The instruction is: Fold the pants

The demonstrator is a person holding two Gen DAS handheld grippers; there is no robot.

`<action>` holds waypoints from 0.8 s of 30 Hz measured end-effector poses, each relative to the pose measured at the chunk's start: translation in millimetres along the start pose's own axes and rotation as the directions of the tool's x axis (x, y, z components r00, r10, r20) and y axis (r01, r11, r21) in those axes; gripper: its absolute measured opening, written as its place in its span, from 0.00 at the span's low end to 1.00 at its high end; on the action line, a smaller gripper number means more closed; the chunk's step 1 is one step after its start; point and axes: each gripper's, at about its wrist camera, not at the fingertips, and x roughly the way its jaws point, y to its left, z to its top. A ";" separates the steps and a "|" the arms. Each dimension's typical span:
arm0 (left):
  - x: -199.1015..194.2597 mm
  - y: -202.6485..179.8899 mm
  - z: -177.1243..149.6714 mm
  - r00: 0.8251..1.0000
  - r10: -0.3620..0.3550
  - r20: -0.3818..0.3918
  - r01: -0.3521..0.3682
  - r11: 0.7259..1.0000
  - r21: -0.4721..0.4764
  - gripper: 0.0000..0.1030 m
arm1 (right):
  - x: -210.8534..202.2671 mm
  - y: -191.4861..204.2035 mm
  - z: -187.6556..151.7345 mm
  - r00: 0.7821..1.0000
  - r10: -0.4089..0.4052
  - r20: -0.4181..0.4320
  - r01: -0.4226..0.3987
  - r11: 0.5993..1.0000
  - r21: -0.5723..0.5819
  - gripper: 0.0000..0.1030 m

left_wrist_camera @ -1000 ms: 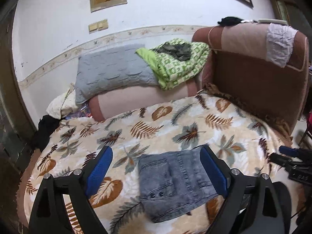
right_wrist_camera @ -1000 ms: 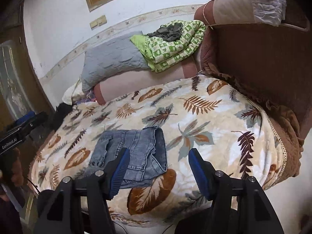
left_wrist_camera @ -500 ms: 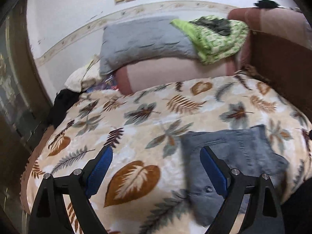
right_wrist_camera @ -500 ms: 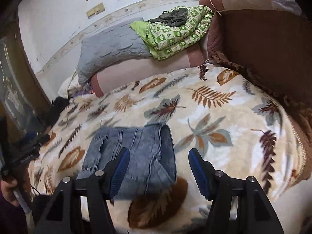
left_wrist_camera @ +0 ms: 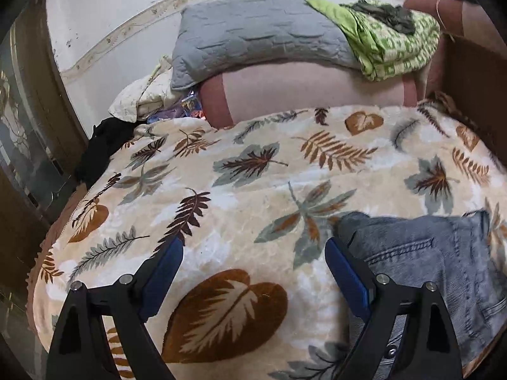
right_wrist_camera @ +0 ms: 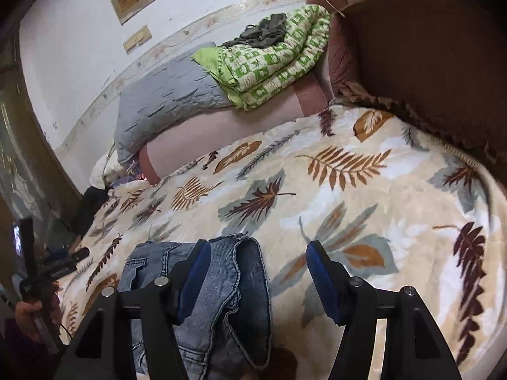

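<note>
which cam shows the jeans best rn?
Right wrist: the folded jeans lie near centre, with both side edges and the hem layers visible, partly behind one finger. Left wrist catches the jeans at the lower right edge, cropped.

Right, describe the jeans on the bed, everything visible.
The jeans are faded grey-blue denim, folded into a compact stack, with stitched seams, a pocket and a frayed edge showing. They lie flat on the leaf-print blanket near its front edge. Neither open gripper holds them; the right gripper has one finger over them.
</note>
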 end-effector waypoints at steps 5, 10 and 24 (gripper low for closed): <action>-2.3 1.5 -5.2 1.000 0.000 -0.017 0.000 1.000 0.006 0.89 | 3.8 2.4 -1.4 1.000 -0.006 0.008 0.007 1.000 -0.024 0.64; -16.7 6.1 -10.7 1.000 -0.006 -0.021 0.006 1.000 0.024 0.89 | 2.3 7.1 -7.4 1.000 0.001 -0.023 -0.002 0.999 -0.045 0.64; -27.8 19.3 -66.6 0.975 -0.107 -0.194 0.102 0.994 -0.035 0.89 | 22.2 20.8 -28.2 0.985 0.032 -0.168 -0.037 0.999 -0.031 0.66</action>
